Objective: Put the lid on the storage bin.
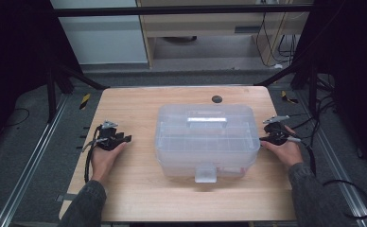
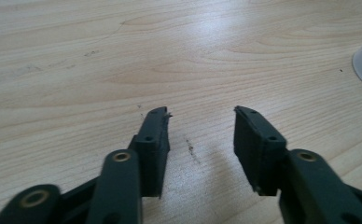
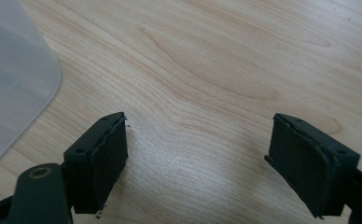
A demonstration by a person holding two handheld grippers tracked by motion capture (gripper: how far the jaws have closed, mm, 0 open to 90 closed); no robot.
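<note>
One clear plastic box (image 1: 206,140) with a closed lid (a single handle on top and one latch at its front) is sitting in the middle of the wooden bench (image 1: 134,189), between two claws. The left claw (image 1: 125,138) is resting just left of the box with its jaws parted and gripping nothing. The right claw (image 1: 265,138) is lying close against the box's right side, its jaws spread wider and likewise holding nothing.
</note>
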